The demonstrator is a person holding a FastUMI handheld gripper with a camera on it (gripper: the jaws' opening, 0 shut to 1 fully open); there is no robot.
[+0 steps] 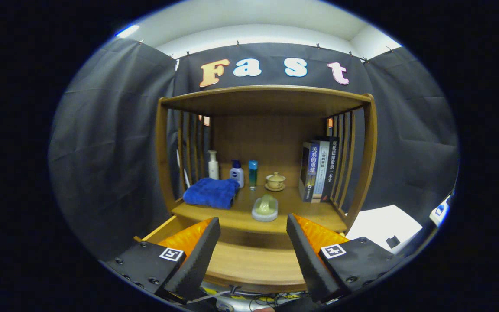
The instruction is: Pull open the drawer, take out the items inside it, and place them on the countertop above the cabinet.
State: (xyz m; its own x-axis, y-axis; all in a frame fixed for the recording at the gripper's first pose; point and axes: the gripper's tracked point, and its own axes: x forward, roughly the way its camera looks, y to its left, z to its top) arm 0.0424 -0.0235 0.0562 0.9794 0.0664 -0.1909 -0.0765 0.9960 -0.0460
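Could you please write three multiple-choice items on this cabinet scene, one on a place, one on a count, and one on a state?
1. Where does the folded blue towel lie?
A. on the wooden countertop, in front of the white pump bottle
B. inside the drawer
C. on top of the books

2. How many upright books stand at the countertop's right end?
A. one
B. three
C. six

3. What state is the hand-held gripper in?
A. shut on the towel
B. shut on a bottle
C. open, holding nothing

Answers: 1 A, the towel rests on the countertop's left part, with the bottle just behind it. 2 B, three spines show side by side. 3 C, the fingers stand wide apart over the pulled-out wooden drawer, with nothing between them.
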